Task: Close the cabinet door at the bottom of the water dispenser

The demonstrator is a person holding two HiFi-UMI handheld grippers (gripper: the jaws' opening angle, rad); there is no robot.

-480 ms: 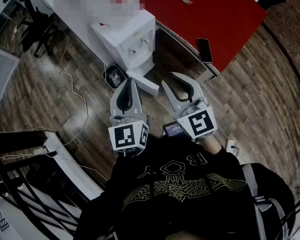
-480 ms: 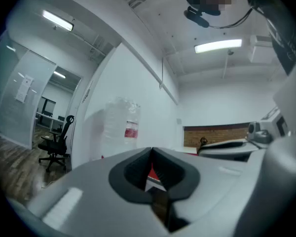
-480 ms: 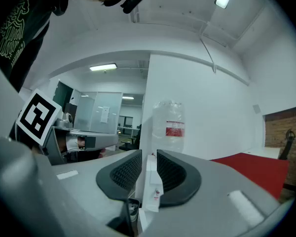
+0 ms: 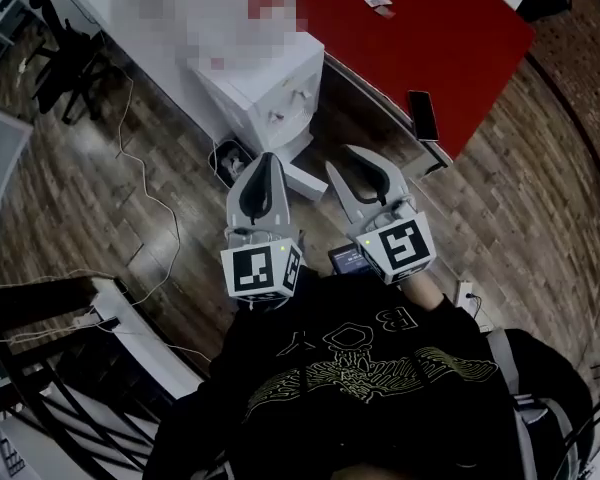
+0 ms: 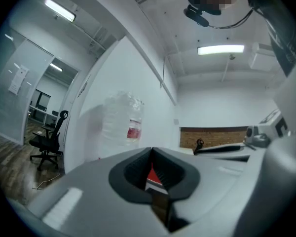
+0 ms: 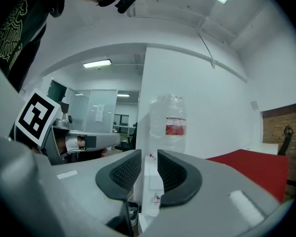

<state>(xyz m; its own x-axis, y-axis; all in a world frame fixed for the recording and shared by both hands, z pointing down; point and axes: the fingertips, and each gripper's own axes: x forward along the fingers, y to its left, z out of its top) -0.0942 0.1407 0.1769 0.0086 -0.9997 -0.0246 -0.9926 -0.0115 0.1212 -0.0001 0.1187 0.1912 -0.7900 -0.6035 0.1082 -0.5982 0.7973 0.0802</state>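
Approach stage, no contact yet. Water dispenser (image 4: 270, 83) stands on the wood floor betw. a small bin (image 4: 230, 160) and the red table (image 4: 410, 38), w/ a phone (image 4: 423, 115) near the table edge. Its bottom cabinet door (image 4: 302, 179) is open: the white panel juts out from the base toward the person, its near end partly hidden behind the left gripper (image 4: 267, 160). Which side it's hinged on, can't tell. Both grippers are held about level in front of the person's chest, pointed at the dispenser and apart from it. Left gripper: jaws closed tip to tip, nothing in them. Right gripper (image 4: 342, 160): jaws partway apart, empty; the dispenser body & its water bottle (image 6: 172, 125) show thru the gap but nothing is gripped. Door looks well below the grippers, down at floor level, so the next move prob. calls for bringing one gripper down & fwd to the door's outer face, then pushing it round till flush w/ the cabinet front. No grasp needed, a flat push w/ closed jaws should do; the left looks closer in line. Watch the bin beside it.
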